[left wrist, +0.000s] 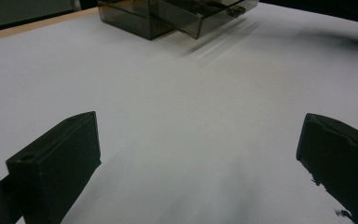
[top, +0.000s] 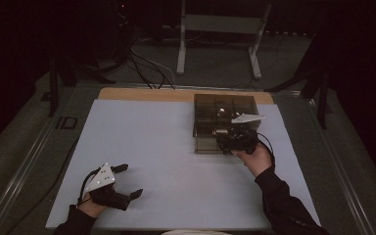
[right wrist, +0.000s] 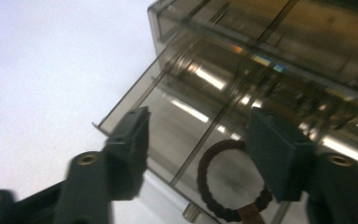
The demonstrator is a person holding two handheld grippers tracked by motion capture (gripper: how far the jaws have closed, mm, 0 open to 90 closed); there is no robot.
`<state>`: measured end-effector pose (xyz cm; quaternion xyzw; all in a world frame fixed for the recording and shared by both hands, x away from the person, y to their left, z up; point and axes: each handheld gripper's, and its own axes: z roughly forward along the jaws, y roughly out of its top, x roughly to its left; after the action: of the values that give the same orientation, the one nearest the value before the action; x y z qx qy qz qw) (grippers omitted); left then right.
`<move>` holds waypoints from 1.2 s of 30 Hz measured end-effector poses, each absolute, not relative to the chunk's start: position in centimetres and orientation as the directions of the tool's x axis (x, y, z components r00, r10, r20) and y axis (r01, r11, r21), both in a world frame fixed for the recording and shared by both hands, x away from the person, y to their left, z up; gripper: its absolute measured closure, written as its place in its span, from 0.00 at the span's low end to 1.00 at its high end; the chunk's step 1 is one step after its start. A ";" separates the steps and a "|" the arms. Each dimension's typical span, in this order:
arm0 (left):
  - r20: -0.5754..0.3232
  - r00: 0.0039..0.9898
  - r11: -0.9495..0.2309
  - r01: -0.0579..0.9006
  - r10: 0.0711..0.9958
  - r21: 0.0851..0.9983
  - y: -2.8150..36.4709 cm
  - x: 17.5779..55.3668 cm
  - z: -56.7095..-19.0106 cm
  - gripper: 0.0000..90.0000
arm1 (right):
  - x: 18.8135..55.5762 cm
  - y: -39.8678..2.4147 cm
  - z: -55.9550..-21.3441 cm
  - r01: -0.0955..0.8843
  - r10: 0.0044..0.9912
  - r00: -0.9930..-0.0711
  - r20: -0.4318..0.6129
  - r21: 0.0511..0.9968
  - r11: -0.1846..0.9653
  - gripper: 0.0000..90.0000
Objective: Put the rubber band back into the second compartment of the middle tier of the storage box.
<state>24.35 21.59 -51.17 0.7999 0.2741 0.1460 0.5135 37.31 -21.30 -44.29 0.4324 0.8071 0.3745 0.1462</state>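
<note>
Right gripper [right wrist: 198, 140]: jaws apart, nothing clamped, above the drawer.
Hair tie [right wrist: 230, 182]: dark, ribbed ring lying in the smoky clear plastic drawer [right wrist: 177, 116].
Left gripper [left wrist: 198, 158]: jaws wide, gripping nothing, over the smooth white table [left wrist: 168, 102].

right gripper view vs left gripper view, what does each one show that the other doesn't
Right gripper view: a dark hair tie lying in the pulled-out drawer, seen between the right claw's open jaws, nothing gripped.

Left gripper view: the left claw, jaws wide apart over bare white table, and the wooden table edge.

Both: the smoky clear drawer box, its drawer out, on the white table.
</note>
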 end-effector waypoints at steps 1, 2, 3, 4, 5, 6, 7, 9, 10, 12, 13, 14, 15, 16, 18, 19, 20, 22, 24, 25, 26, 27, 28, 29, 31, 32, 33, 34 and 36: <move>-0.049 0.807 -0.320 0.288 0.588 0.903 21.6 24.4 -51.2 0.01 | 37.2 -21.3 -44.1 0.587 0.812 -0.578 0.088 0.735 0.338 0.36; -0.049 0.807 -0.320 0.288 0.588 0.903 21.6 24.4 -51.2 0.01 | 37.1 -21.4 -44.0 0.584 0.819 -0.568 0.083 0.741 0.330 0.30; -0.050 0.807 -0.319 0.288 0.589 0.903 21.6 24.4 -51.2 0.01 | 37.1 -21.5 -43.9 0.582 0.824 -0.561 0.082 0.747 0.322 0.26; -0.050 0.807 -0.319 0.289 0.589 0.903 21.6 24.4 -51.2 0.01 | 37.0 -21.6 -43.7 0.581 0.834 -0.547 0.077 0.752 0.312 0.17; -0.050 0.807 -0.319 0.289 0.589 0.903 21.6 24.4 -51.2 0.01 | 36.9 -21.7 -43.7 0.581 0.834 -0.547 0.077 0.752 0.312 0.13; -0.049 0.806 -0.321 0.289 0.590 0.902 21.6 24.4 -51.2 0.01 | 36.8 -21.8 -43.6 0.575 0.831 -0.552 0.069 0.754 0.319 0.10; -0.051 0.806 -0.317 0.289 0.590 0.903 21.6 24.4 -51.2 0.01 | 36.7 -21.9 -43.6 0.571 0.833 -0.549 0.064 0.757 0.318 0.08; -0.050 0.806 -0.317 0.289 0.590 0.903 21.6 24.4 -51.1 0.01 | 36.6 -22.2 -43.5 0.578 0.844 -0.533 0.064 0.755 0.308 0.02; -0.051 0.806 -0.318 0.289 0.590 0.903 21.6 24.4 -51.2 0.01 | 36.5 -22.5 -43.4 0.573 0.839 -0.540 0.065 0.759 0.310 0.02; -0.050 0.806 -0.319 0.290 0.590 0.902 21.6 24.4 -51.2 0.01 | 36.3 -22.8 -43.3 0.566 0.837 -0.545 0.050 0.758 0.324 0.02; -0.050 0.806 -0.321 0.291 0.589 0.902 21.6 24.4 -51.2 0.01 | 36.2 -23.0 -43.3 0.567 0.838 -0.544 0.051 0.759 0.322 0.02; -0.051 0.806 -0.319 0.290 0.590 0.902 21.6 24.4 -51.2 0.01 | 36.1 -23.2 -43.3 0.566 0.840 -0.540 0.053 0.762 0.316 0.02; -0.051 0.806 -0.319 0.290 0.590 0.902 21.6 24.4 -51.2 0.01 | 36.1 -23.2 -43.3 0.566 0.840 -0.540 0.053 0.762 0.316 0.02; -0.051 0.806 -0.319 0.291 0.590 0.902 21.6 24.4 -51.2 0.01 | 35.9 -23.7 -43.2 0.569 0.843 -0.535 0.061 0.763 0.306 0.01; -0.052 0.806 -0.319 0.292 0.590 0.902 21.6 24.4 -51.2 0.01 | 35.8 -24.1 -43.1 0.567 0.848 -0.526 0.060 0.768 0.297 0.01; -0.052 0.806 -0.320 0.292 0.589 0.901 21.5 24.4 -51.2 0.01 | 35.7 -24.2 -43.1 0.570 0.848 -0.526 0.065 0.767 0.295 0.01; -0.053 0.806 -0.320 0.293 0.589 0.901 21.5 24.4 -51.2 0.01 | 35.6 -24.4 -43.1 0.570 0.847 -0.528 0.065 0.766 0.296 0.00; -0.052 0.807 -0.320 0.292 0.589 0.901 21.5 24.4 -51.2 0.01 | 35.3 -24.7 -43.1 0.574 0.847 -0.527 0.069 0.764 0.295 0.00; -0.052 0.806 -0.321 0.293 0.589 0.901 21.5 24.4 -51.2 0.01 | 35.1 -24.9 -43.2 0.575 0.850 -0.522 0.066 0.763 0.294 0.00; -0.053 0.807 -0.321 0.293 0.589 0.901 21.5 24.4 -51.2 0.01 | 35.0 -25.0 -43.2 0.576 0.850 -0.522 0.065 0.762 0.295 0.00; -0.052 0.807 -0.321 0.293 0.588 0.901 21.5 24.4 -51.2 0.01 | 34.8 -25.1 -43.3 0.580 0.851 -0.522 0.067 0.760 0.295 0.00; -0.052 0.807 -0.321 0.293 0.589 0.901 21.5 24.4 -51.2 0.01 | 34.7 -25.2 -43.3 0.579 0.852 -0.519 0.068 0.761 0.292 0.00; -0.052 0.807 -0.321 0.292 0.589 0.901 21.5 24.4 -51.2 0.01 | 34.5 -25.4 -43.4 0.581 0.856 -0.512 0.067 0.762 0.288 0.00; -0.052 0.807 -0.321 0.292 0.588 0.901 21.5 24.4 -51.2 0.01 | 34.4 -25.4 -43.5 0.584 0.858 -0.509 0.067 0.760 0.286 0.00; -0.052 0.807 -0.321 0.292 0.588 0.901 21.5 24.4 -51.2 0.01 | 34.2 -25.7 -43.7 0.587 0.864 -0.499 0.069 0.760 0.278 0.00; -0.051 0.807 -0.322 0.292 0.588 0.901 21.5 24.4 -51.2 0.01 | 34.0 -25.8 -43.9 0.589 0.865 -0.497 0.068 0.758 0.279 0.00; -0.051 0.807 -0.322 0.292 0.588 0.901 21.5 24.4 -51.2 0.01 | 33.9 -25.9 -44.0 0.590 0.864 -0.498 0.065 0.756 0.283 0.00; -0.051 0.807 -0.322 0.291 0.588 0.901 21.5 24.4 -51.2 0.01 | 33.7 -26.0 -44.1 0.593 0.866 -0.496 0.066 0.754 0.283 0.00; -0.053 0.807 -0.320 0.292 0.588 0.902 21.5 24.4 -51.2 0.01 | 33.4 -26.1 -44.3 0.594 0.865 -0.497 0.064 0.752 0.285 0.00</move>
<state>24.41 21.48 -51.17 0.7994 0.2753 0.1442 0.5142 33.36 -26.14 -44.33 0.4674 0.7807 0.3727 0.1821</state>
